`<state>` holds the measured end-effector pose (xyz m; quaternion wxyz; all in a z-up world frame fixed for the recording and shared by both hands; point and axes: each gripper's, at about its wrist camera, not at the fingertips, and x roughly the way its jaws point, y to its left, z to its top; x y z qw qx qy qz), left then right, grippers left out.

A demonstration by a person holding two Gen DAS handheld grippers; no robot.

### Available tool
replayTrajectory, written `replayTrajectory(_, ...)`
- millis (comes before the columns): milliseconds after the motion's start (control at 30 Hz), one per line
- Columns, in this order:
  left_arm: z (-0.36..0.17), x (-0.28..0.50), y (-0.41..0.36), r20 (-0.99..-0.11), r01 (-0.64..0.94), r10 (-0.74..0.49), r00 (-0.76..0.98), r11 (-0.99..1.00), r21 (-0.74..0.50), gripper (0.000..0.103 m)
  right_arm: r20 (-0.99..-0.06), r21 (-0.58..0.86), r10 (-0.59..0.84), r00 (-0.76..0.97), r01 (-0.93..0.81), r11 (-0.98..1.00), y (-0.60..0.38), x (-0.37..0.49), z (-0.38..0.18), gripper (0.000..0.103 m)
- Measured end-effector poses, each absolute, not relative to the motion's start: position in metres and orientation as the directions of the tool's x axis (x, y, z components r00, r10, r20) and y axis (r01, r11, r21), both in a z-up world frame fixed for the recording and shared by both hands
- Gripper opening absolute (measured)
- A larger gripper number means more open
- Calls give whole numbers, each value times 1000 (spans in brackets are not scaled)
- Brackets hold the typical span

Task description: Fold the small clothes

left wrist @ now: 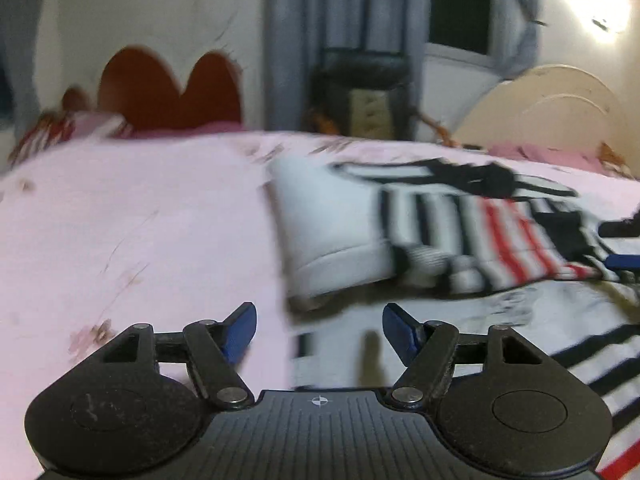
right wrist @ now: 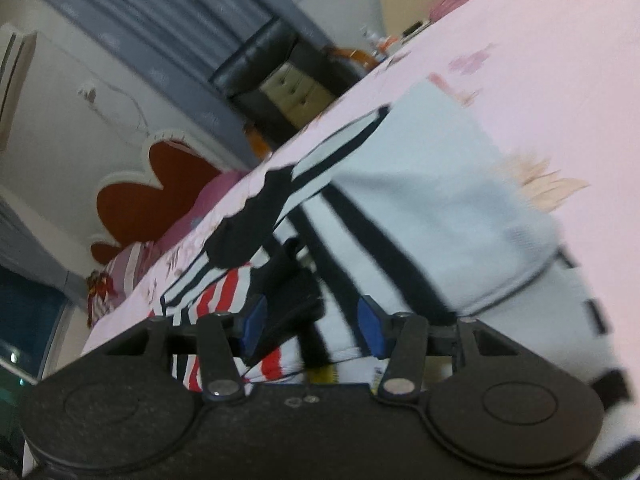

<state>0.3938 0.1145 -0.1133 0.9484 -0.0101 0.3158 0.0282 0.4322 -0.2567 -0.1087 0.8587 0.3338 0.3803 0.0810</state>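
Observation:
A small white garment with black and red stripes lies on the pink bedsheet, one white part folded over. My left gripper is open and empty, low over the garment's near left edge. In the right wrist view the garment fills the middle. My right gripper is open, its blue pads on either side of a bunched black and striped fold, not closed on it. The right gripper's tip shows at the far right of the left wrist view.
A red heart-shaped headboard and a cream headboard stand behind the bed. Grey curtains and a dark chair are at the back. Pink pillows lie at the bed's far edge.

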Motion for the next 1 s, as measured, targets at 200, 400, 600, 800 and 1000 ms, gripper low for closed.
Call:
replayTrajectory(200, -130, 419, 127, -607, -44, 33, 794, 999, -2, 58, -652, 536, 350, 672, 82, 840, -227, 450, -109, 8)
replayTrajectory(400, -138, 427, 134, -607, -30, 9, 795, 999, -25, 51, -582, 424, 255, 772, 21, 905, -227, 427, -72, 7)
replayTrajectory(600, -136, 437, 131, -615, -15, -6, 788, 999, -29, 45, -625, 373, 231, 746, 26, 927, -230, 419, -79, 7)
replayTrajectory(800, -136, 441, 133, -637, 2, -23, 771, 999, -33, 45, -622, 353, 213, 753, 27, 935, -228, 411, -78, 7)
replayTrajectory(1000, -136, 442, 136, -649, 24, -39, 760, 999, -32, 45, -616, 349, 204, 761, 32, 936, -230, 411, -75, 7)
